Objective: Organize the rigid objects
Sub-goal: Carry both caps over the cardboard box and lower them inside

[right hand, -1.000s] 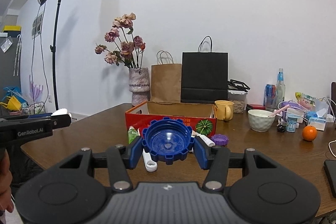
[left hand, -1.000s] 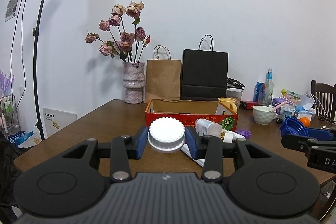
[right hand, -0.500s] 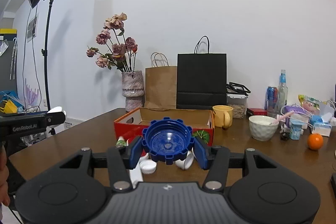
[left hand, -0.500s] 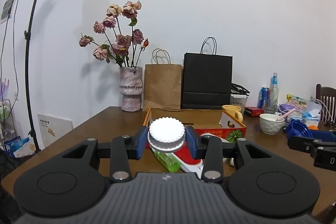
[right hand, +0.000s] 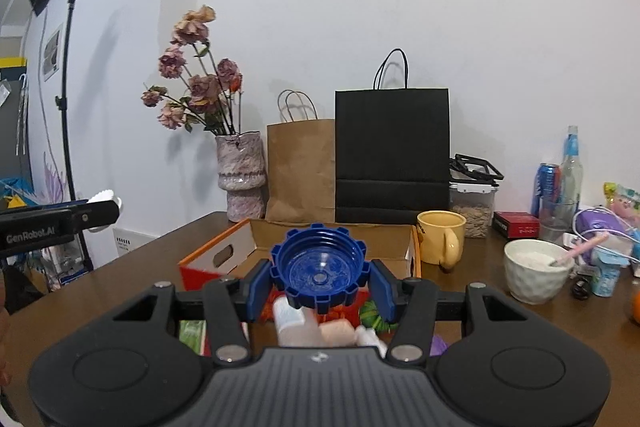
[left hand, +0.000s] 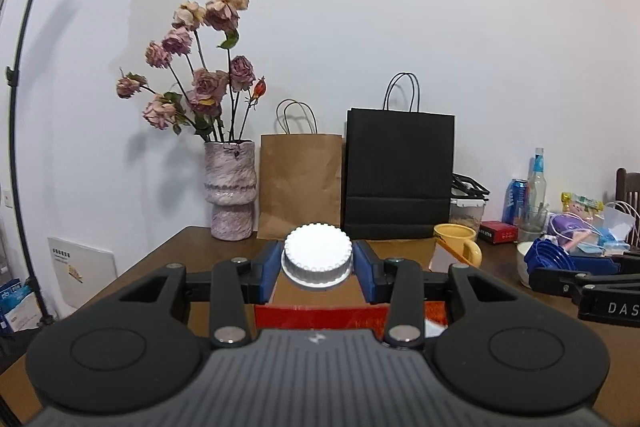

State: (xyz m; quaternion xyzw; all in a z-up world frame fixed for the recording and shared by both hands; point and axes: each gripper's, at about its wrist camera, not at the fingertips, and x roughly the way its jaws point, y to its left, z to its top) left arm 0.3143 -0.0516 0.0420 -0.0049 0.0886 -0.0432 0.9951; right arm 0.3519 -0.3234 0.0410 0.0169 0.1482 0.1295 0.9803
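Left gripper (left hand: pixel 318 261): fingers gripping white ribbed cap (left hand: pixel 318 258), hovering above cardboard box (right hand: pixel 332 235) on worktop (right hand: pixel 160 259). Right gripper (right hand: pixel 319 281): fingers clamping blue notched lid (right hand: pixel 319 274), hollow side facing camera, over box's front edge.

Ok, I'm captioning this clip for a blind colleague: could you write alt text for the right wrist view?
The right gripper clamps a blue ridged cap, open side toward the camera, above a red cardboard box on a brown table. Behind stand a yellow mug, a white bowl, paper bags and a vase of dried roses.
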